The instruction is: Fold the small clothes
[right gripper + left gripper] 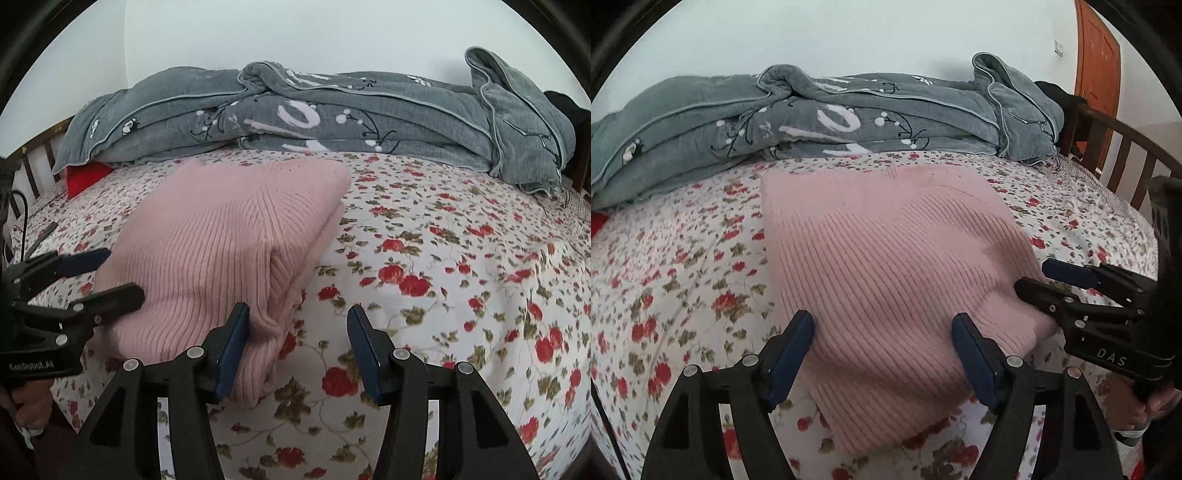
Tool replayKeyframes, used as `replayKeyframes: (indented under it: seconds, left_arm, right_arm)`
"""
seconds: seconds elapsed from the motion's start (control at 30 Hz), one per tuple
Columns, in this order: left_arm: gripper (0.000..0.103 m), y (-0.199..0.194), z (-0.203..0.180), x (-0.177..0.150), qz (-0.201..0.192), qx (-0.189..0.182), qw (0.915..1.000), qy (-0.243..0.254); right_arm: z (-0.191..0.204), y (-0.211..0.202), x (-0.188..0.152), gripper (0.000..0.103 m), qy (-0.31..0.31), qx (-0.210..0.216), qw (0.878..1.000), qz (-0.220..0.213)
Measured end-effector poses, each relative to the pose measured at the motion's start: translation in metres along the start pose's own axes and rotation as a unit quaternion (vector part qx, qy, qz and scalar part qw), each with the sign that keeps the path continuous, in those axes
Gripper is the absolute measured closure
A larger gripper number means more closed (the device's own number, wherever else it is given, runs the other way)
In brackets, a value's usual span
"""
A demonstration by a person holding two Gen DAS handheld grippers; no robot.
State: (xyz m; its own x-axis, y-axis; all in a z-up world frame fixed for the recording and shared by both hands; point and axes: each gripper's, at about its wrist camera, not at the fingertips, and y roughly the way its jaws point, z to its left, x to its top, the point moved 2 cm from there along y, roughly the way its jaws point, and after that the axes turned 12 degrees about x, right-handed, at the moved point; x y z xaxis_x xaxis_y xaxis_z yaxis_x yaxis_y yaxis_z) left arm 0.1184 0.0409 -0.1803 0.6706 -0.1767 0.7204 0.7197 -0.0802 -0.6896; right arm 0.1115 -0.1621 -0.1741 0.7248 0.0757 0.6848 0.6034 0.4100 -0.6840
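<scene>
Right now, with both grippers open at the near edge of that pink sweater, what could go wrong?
1. The pink sweater is folded in thick layers; the right gripper, open at its corner, might catch only the top layer and undo the fold.
2. The left gripper straddles the near edge, so an uneven lift could skew it.
3. Dragging could bunch the floral sheet.
</scene>
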Motion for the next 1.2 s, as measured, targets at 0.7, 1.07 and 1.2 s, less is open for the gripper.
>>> replayKeyframes:
  seconds: [0.7, 1.07, 1.2]
  left_arm:
    - [0.025, -0.018, 0.044, -0.047, 0.093, -0.051, 0.9852, -0.135]
    - [0.037, -0.018, 0.035, -0.052, 0.1, 0.027, 0.9886, -0.11]
    - [0.055, -0.02, 0.027, -0.045, 0.077, 0.036, 0.9926, -0.087]
  right_arm:
    - [0.017, -0.044, -0.024, 0.049, -0.024, 0.009, 1.0, 0.005]
    - [0.034, -0.06, -0.016, 0.049, -0.028, 0.032, 0.999, -0.022]
    - [0.036, -0.045, -0.002, 0.049, -0.008, 0.057, 0.998, -0.018]
